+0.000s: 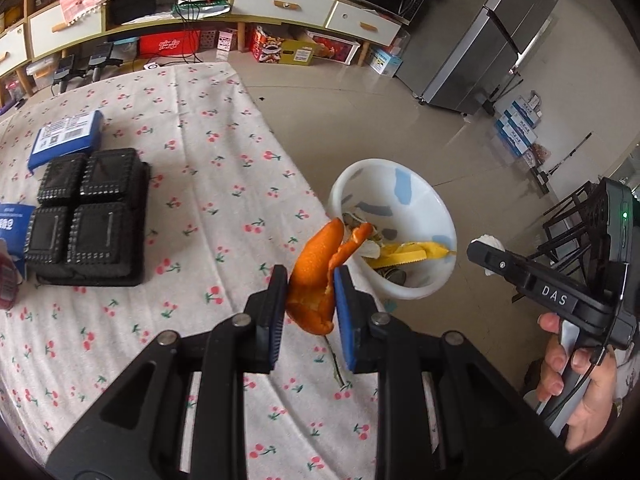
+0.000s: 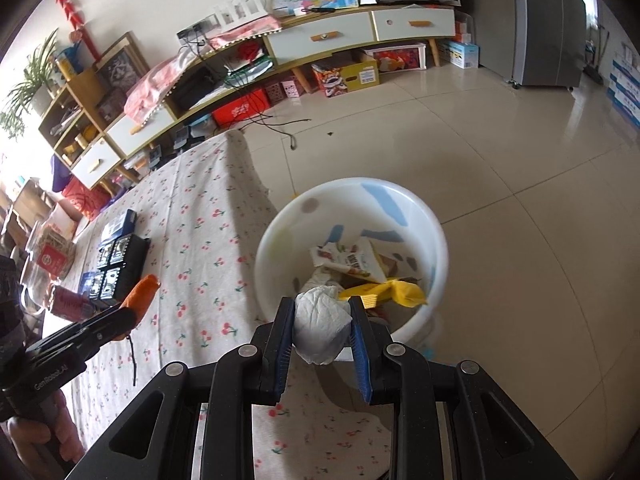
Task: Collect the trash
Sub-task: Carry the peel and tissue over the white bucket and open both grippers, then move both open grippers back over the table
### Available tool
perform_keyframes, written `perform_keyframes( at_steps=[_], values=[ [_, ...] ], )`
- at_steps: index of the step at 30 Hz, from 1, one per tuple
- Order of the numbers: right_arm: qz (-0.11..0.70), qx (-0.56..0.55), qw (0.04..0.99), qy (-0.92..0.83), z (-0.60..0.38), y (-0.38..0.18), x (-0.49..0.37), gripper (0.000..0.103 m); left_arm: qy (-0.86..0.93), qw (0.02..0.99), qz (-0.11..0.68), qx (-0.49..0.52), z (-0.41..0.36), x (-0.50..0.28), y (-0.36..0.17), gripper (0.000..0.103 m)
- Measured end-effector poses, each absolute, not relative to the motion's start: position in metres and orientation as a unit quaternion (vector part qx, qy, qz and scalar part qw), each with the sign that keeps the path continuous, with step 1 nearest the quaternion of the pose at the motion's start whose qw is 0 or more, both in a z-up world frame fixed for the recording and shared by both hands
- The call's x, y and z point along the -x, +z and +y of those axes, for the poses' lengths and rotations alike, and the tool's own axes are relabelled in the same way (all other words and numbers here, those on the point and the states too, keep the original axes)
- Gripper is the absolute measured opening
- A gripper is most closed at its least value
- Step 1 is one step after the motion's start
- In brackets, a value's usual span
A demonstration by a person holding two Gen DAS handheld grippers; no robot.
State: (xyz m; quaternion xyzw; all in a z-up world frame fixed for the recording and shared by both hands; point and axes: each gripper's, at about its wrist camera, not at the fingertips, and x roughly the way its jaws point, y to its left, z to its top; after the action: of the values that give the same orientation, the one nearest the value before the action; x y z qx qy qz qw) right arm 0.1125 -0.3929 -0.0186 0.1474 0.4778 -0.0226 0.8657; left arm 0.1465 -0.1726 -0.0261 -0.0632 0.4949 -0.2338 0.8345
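The bin point(image 2: 424, 216) stands on the floor point(image 2: 520, 140) beside the table point(image 2: 208, 240).

both wrists: steeply down, close | shared: white bin point(image 1: 420, 280), table edge point(image 2: 256, 200)

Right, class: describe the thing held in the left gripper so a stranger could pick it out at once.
Find the table with the cherry-print cloth, then its edge beside the white bin on the floor. There the left gripper is shut on a curled orange peel. Its bright orange sets it apart from the white crumpled tissue in the right gripper.
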Motion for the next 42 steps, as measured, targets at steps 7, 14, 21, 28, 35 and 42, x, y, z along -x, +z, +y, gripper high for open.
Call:
perform_keyframes(
  at_steps=[7, 14, 21, 28, 35, 42],
  values=[
    [0.481, -0.159, 0.861, -0.042, -0.416, -0.026, -0.109, 0.027, -0.264, 0.826, 0.494, 0.061, -0.216, -0.163, -0.026, 0.025],
    [0.479, -0.17, 0.86, -0.048, -0.43, -0.026, -0.11, 0.028, -0.285, 0.822, 0.489, 0.057, -0.25, -0.175, -0.029, 0.026],
    [0.483, -0.179, 0.855, -0.058, -0.438, -0.031, -0.112, 0.028, -0.292, 0.822, 0.484, 0.074, -0.253, -0.188, -0.034, 0.058],
    [0.488, -0.181, 0.851, -0.067, -0.437, -0.034, -0.118, 0.028, -0.273, 0.843, 0.462, 0.027, -0.234, -0.172, -0.018, 0.071],
    [0.49, -0.176, 0.851, -0.065, -0.427, -0.039, -0.134, 0.028, -0.238, 0.854, 0.462, -0.006, -0.189, -0.154, -0.016, 0.08],
    [0.486, -0.168, 0.854, -0.08, -0.417, -0.04, -0.144, 0.067, -0.199, 0.859, 0.472, -0.021, -0.137, -0.134, -0.009, 0.084]
  ],
)
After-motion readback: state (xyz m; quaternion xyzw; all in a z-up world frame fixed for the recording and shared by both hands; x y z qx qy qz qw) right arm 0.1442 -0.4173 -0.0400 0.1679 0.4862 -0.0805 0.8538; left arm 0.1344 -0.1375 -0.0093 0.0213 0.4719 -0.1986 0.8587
